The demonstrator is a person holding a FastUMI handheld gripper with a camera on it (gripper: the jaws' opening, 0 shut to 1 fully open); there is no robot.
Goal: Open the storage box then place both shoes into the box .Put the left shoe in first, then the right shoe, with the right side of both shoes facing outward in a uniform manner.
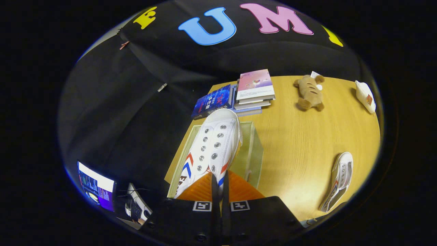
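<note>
My gripper [218, 182] is shut on a white canvas shoe [213, 143] with red and blue stripes, pinching the edge of its opening. The shoe hangs toe-forward, above a clear storage box [254, 150] that stands open on the wooden table [300, 143]. The shoe hides much of the box's inside. A second matching white shoe [339, 179] lies on its side on the table, well to the right of the fingers and the box.
Beyond the box lies a stack of books [254, 90] with a blue book [212, 101] beside it. A brown plush toy [310, 92] and a white bottle [365, 96] rest further right. A lit screen [96, 186] sits low on the left, off the table.
</note>
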